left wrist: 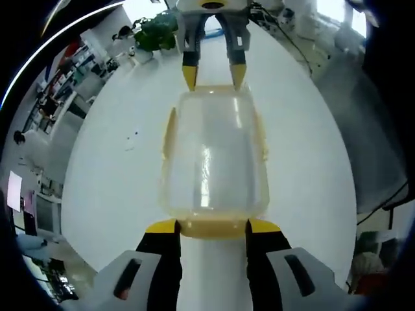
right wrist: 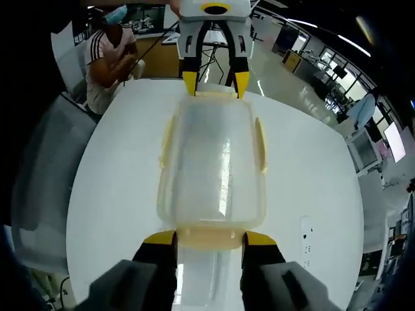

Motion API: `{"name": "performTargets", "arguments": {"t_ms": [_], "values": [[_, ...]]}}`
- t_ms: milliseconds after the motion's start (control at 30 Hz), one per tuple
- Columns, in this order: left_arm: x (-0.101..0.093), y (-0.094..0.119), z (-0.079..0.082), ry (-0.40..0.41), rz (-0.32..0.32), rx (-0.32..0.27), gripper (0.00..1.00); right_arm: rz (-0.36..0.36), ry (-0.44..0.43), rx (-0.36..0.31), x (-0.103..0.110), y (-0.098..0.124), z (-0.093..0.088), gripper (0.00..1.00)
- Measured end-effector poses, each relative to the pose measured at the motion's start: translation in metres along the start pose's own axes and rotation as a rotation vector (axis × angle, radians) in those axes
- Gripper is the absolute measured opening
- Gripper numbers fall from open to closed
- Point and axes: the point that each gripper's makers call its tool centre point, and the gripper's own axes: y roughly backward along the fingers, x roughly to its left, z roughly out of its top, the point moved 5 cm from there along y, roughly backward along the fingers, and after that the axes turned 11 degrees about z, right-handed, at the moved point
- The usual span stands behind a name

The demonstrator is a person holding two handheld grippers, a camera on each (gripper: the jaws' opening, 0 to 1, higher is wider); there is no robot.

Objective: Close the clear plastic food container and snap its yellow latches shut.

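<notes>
Yellow tips frame everything here. In the left gripper view your left gripper point(left wrist: 213, 226) sits nearest, its fingers spread either side of the yellow end latch point(left wrist: 213, 228) of the clear plastic food container point(left wrist: 214, 162), touching or just beside it; whether they press on it you cannot tell from these pictures. In the right gripper view your right gripper point(right wrist: 209, 238) does the same at the opposite end latch point(right wrist: 209, 237), fingers spread around the tab. You seem to hold both ends this way so that the box cannot slide while the latches are pushed down.

Beyond the fingers, the container lies lengthwise in the middle of the white desk point(left wrist: 110, 188), with its lid point(left wrist: 211, 139) already seated on top. The walls are cloudy and glare runs down the lid, so nothing can be made out inside; it looks empty, but that is a judgement. The yellow side latches point(left wrist: 170, 133) appear to stand slightly out from the long sides, probably not yet snapped.

Farther off, a potted plant point(left wrist: 154, 31) stands at the far edge of the desk, and a seated person point(right wrist: 107, 55) is behind the desk in the right gripper view.
</notes>
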Motion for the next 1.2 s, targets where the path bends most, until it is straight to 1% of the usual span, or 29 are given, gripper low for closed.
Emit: {"name": "performTargets", "arguments": {"t_ms": [167,300,433,567,833,933,1200], "values": [[-0.002,-0.003,0.006,-0.018,-0.004,0.002,0.35,0.003,-0.008,-0.004,0.004,-0.001,-0.008,0.35],[-0.003,-0.004,0.013,-0.017,-0.001,0.006,0.35,-0.007,-0.010,-0.010,0.006,0.004,-0.013,0.35],[-0.006,-0.007,0.022,0.001,0.000,0.002,0.35,-0.008,-0.011,-0.004,0.006,0.010,-0.020,0.35],[-0.009,-0.012,0.032,0.002,-0.001,-0.002,0.35,0.002,-0.015,-0.006,0.009,0.013,-0.033,0.35],[-0.010,-0.021,0.047,-0.002,0.007,0.012,0.35,-0.001,-0.013,-0.004,0.013,0.022,-0.045,0.36],[-0.010,-0.022,0.053,-0.003,0.010,0.014,0.35,-0.002,-0.013,-0.005,0.013,0.025,-0.052,0.36],[-0.016,-0.036,0.075,0.003,-0.001,0.009,0.35,0.013,-0.025,0.012,0.017,0.032,-0.075,0.36]]}}
